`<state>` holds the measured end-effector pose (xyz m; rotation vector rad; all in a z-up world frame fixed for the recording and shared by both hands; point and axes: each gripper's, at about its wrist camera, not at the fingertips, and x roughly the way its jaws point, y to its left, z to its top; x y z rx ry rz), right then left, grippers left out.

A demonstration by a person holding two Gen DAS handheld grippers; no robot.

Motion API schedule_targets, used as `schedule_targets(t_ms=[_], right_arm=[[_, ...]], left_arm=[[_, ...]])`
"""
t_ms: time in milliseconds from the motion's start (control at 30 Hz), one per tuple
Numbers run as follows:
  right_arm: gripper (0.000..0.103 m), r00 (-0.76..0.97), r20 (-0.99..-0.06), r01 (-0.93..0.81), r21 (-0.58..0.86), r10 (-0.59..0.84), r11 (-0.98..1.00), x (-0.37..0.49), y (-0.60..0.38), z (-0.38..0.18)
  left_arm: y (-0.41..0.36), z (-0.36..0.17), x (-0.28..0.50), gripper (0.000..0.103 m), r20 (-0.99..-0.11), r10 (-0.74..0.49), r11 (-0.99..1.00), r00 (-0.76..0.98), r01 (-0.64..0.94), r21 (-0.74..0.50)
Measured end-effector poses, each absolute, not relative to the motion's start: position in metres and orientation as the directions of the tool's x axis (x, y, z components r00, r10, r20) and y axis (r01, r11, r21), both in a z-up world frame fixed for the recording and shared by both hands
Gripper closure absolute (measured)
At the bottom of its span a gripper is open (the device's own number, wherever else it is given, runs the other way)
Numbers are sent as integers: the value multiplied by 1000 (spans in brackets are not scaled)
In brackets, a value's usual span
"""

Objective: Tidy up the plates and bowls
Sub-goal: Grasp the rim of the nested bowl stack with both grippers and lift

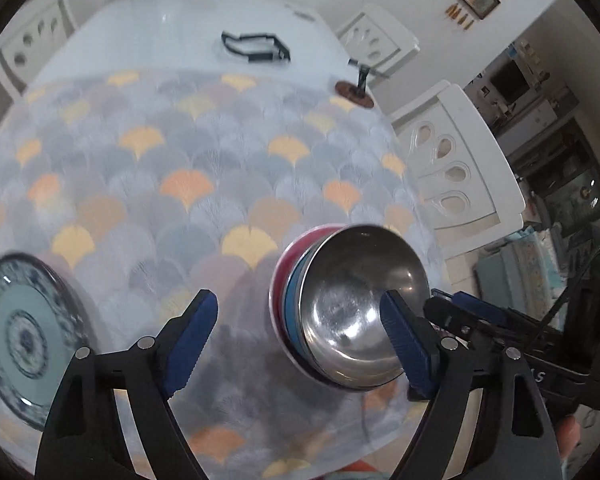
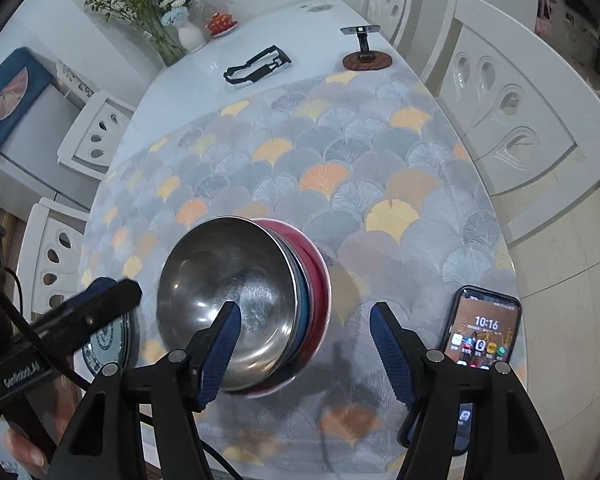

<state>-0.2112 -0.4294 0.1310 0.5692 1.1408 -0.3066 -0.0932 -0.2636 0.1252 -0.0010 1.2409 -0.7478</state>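
Bowl stack point(image 2: 244, 308) (steel on blue on red) sits on the patterned mat point(image 2: 380, 184), between both tools. Left gripper point(image 1: 300, 340) is spread, gripping nothing; stack is off its right finger. Right gripper point(image 2: 304, 344) is spread too, empty; stack is off its left finger. Patterned plate point(image 1: 24, 332) lies well left, nearer the left hand.

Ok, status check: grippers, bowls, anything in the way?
Left gripper and right gripper open, empty. Bowl stack nested on table, steel on top. Phone right of stack, plate left.
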Motion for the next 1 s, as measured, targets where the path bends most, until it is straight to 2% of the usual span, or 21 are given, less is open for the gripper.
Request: schedule_targets(t_ms=[233, 467, 567, 600, 667, 733, 900, 1000], right_arm=[[38, 348, -934, 507, 262, 83, 821, -199, -434, 98], [38, 359, -908, 523, 386, 214, 760, -194, -447, 68], [42, 365, -894, 537, 430, 259, 726, -193, -451, 59], [46, 366, -890, 538, 442, 273, 718, -193, -452, 56], [50, 376, -877, 530, 469, 300, 707, -191, -454, 53], [59, 400, -855, 514, 507, 329, 692, -190, -455, 53], [59, 418, -835, 498, 539, 357, 680, -186, -460, 49], [58, 404, -850, 471, 511, 339, 720, -183, -456, 53]], left_arm=[[-265, 70, -78, 23, -831, -555, 753, -48, 396, -526], [-267, 43, -75, 43, -810, -577, 756, -106, 305, -579], [-271, 37, -75, 56, -809, -575, 757, -125, 293, -583], [-272, 35, -75, 60, -806, -577, 756, -131, 287, -588], [-272, 32, -74, 61, -791, -596, 746, -143, 267, -610], [-274, 32, -74, 64, -780, -609, 738, -144, 258, -623], [-274, 30, -73, 64, -774, -619, 735, -133, 248, -631], [-276, 33, -74, 63, -784, -608, 744, -121, 256, -617]])
